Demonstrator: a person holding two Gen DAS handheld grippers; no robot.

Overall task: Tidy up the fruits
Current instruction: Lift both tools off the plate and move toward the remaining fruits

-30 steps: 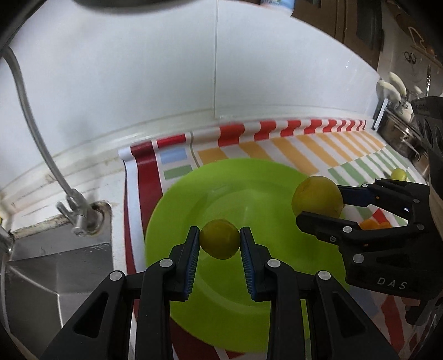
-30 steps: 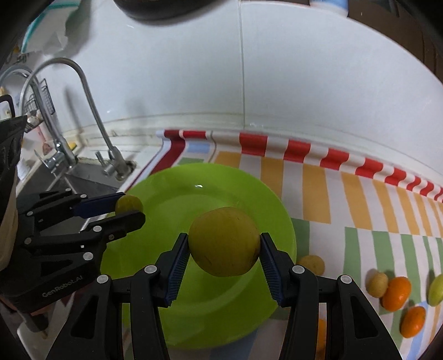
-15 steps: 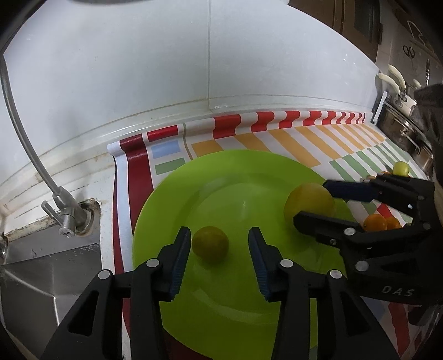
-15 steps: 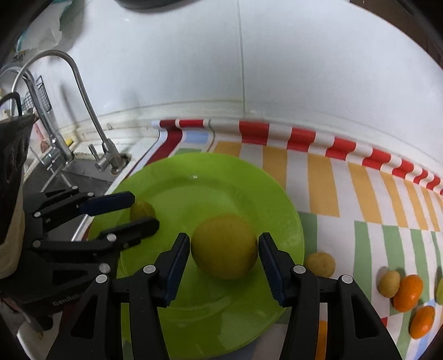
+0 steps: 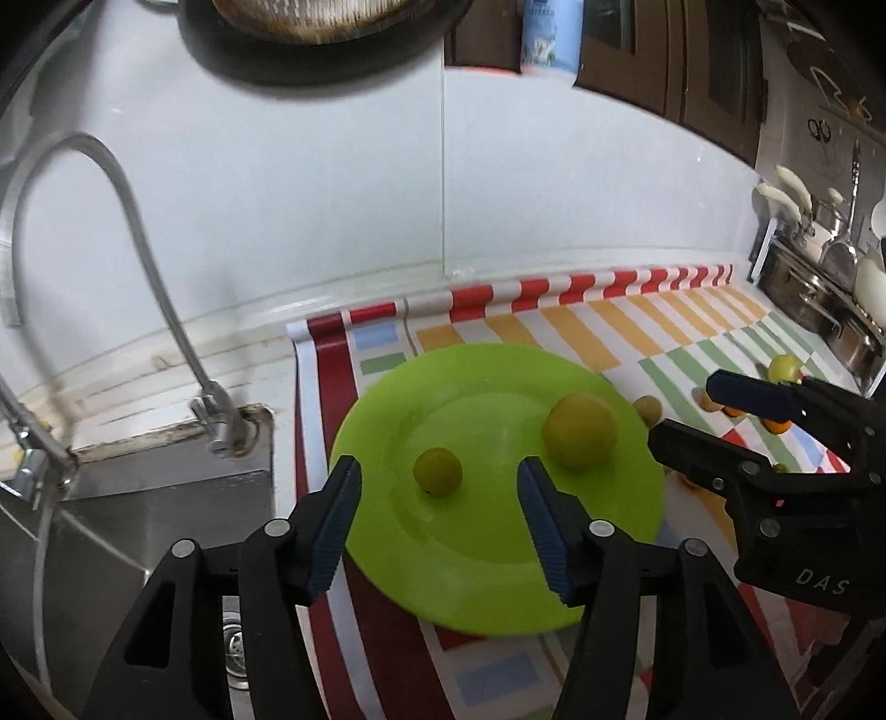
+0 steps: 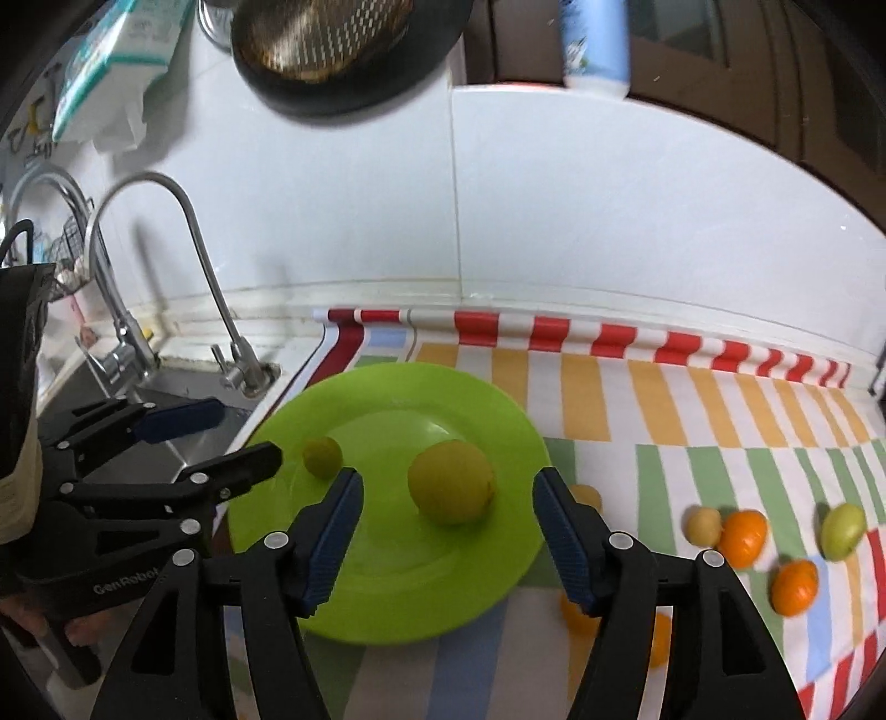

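Left gripper [image 5: 437,518] bottom centre of its view – jaws have just been opening, now wide apart and empty; small yellow-green fruit [image 5: 437,472] lies free on the lime-green plate [image 5: 487,581] just beyond them. Right gripper [image 6: 446,531] likewise has just been opening, holds nothing – the larger yellow fruit [image 6: 451,482] rests on the plate mid-frame. Further right on the striped mat [image 6: 692,399]: loose oranges [image 6: 742,537] and a green fruit [image 6: 843,530]. Faucet [image 6: 166,249] upper left.

Beside the green plate [image 6: 515,443], an orange fruit [image 6: 578,612] sits half hidden behind the right gripper's finger [image 6: 565,545]; the dark pan [image 6: 343,50] above is cropped.
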